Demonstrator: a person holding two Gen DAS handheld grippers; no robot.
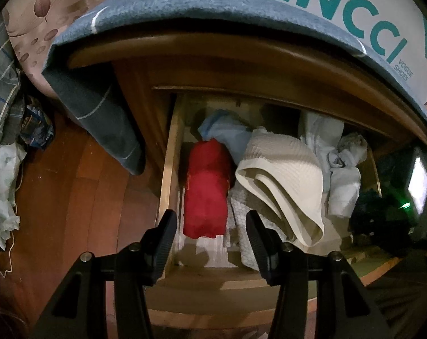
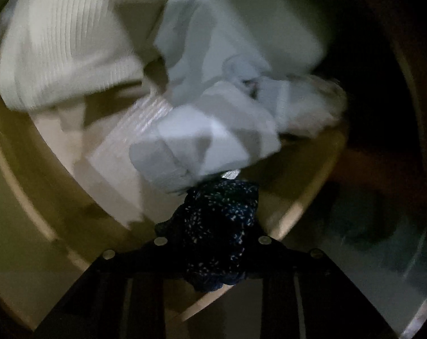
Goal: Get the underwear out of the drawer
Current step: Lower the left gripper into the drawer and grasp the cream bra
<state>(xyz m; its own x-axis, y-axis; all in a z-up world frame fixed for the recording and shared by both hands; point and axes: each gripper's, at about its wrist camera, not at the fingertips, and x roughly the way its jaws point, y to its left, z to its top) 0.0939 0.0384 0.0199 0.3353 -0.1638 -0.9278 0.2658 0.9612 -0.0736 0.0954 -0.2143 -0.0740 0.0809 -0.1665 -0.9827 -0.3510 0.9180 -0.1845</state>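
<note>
My view: dim room, reddish wooden floor (image 1: 72,186), blue-grey cloth (image 1: 106,107) draped over the brown wooden cabinet (image 1: 241,53).

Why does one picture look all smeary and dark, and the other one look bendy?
The right wrist view is dim and motion-blurred: the white cloth and pale blue cloth smear, while the speckled dark underwear in the right tongs looks sharper. The left wrist view is brighter and crisp, yet its fisheye lens bows the drawer and dresser top; the left tongs show clearly.
</note>
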